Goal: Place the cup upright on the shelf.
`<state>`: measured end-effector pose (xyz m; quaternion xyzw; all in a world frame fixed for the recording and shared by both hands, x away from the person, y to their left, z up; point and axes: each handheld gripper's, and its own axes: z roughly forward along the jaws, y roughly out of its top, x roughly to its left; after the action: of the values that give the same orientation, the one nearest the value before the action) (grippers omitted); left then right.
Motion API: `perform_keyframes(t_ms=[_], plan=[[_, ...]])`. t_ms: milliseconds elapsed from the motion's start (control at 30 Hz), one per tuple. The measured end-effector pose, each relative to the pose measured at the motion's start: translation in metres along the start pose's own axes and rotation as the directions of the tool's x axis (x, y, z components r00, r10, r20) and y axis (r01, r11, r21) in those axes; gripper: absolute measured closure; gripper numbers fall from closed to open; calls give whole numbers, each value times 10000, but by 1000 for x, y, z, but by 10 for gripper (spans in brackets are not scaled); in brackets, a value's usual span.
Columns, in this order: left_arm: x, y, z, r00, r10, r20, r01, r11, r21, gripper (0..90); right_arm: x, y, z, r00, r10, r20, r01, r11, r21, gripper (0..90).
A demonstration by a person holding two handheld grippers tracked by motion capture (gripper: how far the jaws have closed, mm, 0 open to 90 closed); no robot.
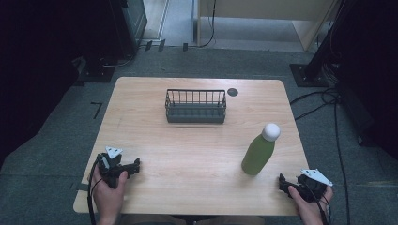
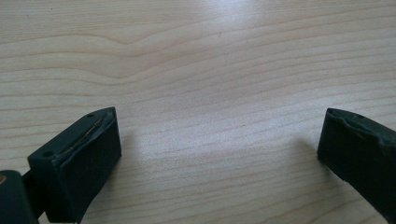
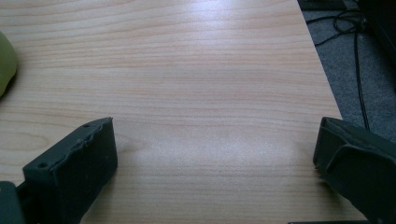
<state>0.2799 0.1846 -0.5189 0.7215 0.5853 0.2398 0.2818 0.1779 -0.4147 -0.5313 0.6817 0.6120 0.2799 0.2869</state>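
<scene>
You're at the start: both the left gripper (image 1: 133,167) and right gripper (image 1: 283,182) rest wide open and empty, so next reach your right for the green bottle (image 1: 258,153) standing nearby, probably bound for the wire basket (image 1: 195,107).

**Surfaces and finishes**

Your pale wood-grain table (image 1: 197,150) looked smooth, with a soft sheen. The dark wire basket (image 1: 195,106) appeared metal. The green bottle (image 1: 258,153) looked matt, and your grippers' black jaw pads looked matt and rough-edged.
</scene>
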Motion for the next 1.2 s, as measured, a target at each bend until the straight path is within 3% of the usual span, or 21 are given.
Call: perform_keyframes(t_ms=[300,400,767,1200], plan=[[0,0,0,10000,-15,2,15,10000,-15,0,1,1,-1,10000,11,-88,-12,10000,-17,24],[0,0,0,10000,-12,3,12,10000,-18,0,4,2,-4,9992,77,-395,-83,9999,-148,24],[0,0,0,10000,-13,1,13,10000,-18,0,30,17,-18,9938,-448,-1021,393,9977,-547,24],[0,0,0,10000,-20,4,20,10000,-17,0,60,31,-28,9788,-1075,-1744,929,9916,-896,24]])
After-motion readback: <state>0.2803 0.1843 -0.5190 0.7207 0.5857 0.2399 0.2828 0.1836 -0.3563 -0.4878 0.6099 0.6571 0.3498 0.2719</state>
